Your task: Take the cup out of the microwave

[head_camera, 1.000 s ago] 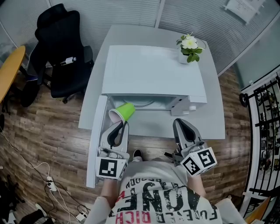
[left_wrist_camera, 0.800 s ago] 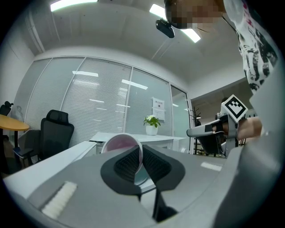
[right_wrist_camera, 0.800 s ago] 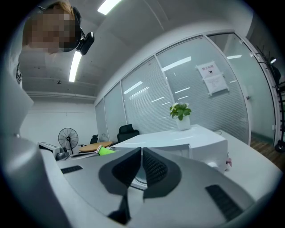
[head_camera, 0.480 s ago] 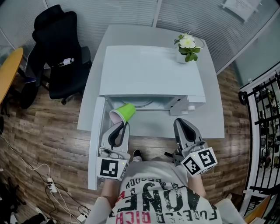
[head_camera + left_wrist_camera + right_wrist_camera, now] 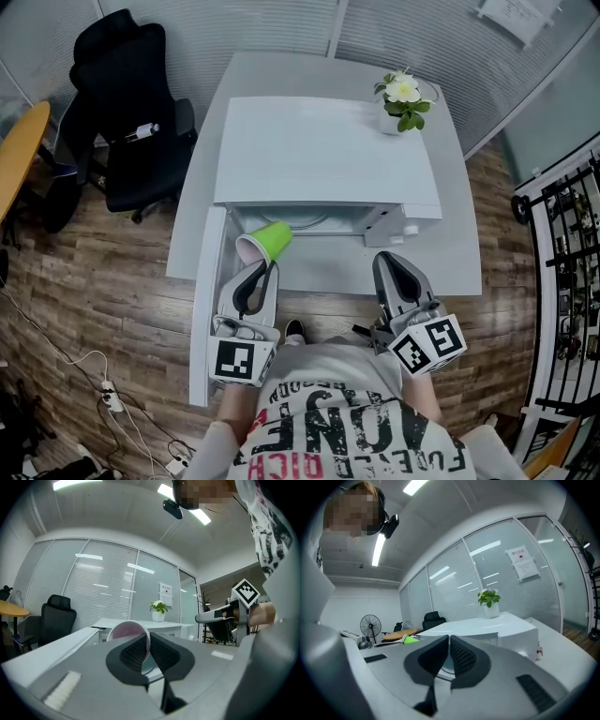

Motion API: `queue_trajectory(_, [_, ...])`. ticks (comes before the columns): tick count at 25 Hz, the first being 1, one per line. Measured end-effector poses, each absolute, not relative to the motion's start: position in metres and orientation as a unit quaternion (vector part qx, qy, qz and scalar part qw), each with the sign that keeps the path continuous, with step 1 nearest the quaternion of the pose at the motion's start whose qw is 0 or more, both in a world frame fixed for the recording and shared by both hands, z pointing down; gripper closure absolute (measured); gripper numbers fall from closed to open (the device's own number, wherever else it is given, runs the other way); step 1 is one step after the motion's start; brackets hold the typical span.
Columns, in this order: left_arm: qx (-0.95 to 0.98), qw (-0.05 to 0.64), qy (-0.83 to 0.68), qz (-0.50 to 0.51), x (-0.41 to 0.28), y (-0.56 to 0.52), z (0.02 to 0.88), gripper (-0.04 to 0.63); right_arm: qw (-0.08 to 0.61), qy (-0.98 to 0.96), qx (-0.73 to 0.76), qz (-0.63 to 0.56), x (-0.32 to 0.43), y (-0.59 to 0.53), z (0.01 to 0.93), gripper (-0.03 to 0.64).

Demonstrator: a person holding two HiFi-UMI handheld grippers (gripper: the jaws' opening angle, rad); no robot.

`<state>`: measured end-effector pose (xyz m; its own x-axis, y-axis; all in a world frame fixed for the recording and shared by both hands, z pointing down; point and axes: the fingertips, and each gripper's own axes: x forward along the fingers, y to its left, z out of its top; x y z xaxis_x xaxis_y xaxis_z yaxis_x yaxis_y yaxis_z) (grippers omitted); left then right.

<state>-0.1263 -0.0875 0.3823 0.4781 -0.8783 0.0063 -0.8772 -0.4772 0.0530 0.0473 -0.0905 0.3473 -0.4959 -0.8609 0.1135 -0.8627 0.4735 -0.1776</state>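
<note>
Left gripper (image 5: 262, 269): its jaws are pinched on the rim of the cup, one pad inside the mouth and one outside. In the left gripper view (image 5: 147, 638) the thin wall of the cup runs down between the two ribbed pads.
Cup (image 5: 270, 240): green outside and pale pink inside (image 5: 123, 631). It is held on its side, with its mouth towards the near left and its base towards the microwave. It sits at the left end of the oven's opening, just beside the open door. Whether the base is inside the cavity cannot be told.
Right gripper (image 5: 390, 259): its jaws are pressed together with nothing between them, as the right gripper view (image 5: 448, 638) shows. It is over the near edge of the table, right of the cup and well apart from it.
Microwave (image 5: 323, 150): white, standing on the table with its opening facing the person.
Door (image 5: 207, 281): swung out to the near left, along the left gripper's outer side.
Table (image 5: 450, 253): pale grey, with a bare strip in front of the oven.
Plant (image 5: 404, 99): white flowers in a white pot at the far right corner of the microwave. It also shows in the left gripper view (image 5: 159, 607) and the right gripper view (image 5: 489, 598).
Chair (image 5: 131, 112): a black office chair on the wooden floor, left of the table.
Fan (image 5: 370, 623): a standing fan far off at the left of the right gripper view.
</note>
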Motion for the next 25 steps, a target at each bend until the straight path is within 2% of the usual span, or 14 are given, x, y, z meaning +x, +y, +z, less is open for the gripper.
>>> queue_trajectory(25, [0.861, 0.023, -0.509, -0.009, -0.1304, -0.0889, 0.383, 0.561, 0.008, -0.858, 0.503, 0.101, 0.0418, -0.0904, 0.346, 0.595])
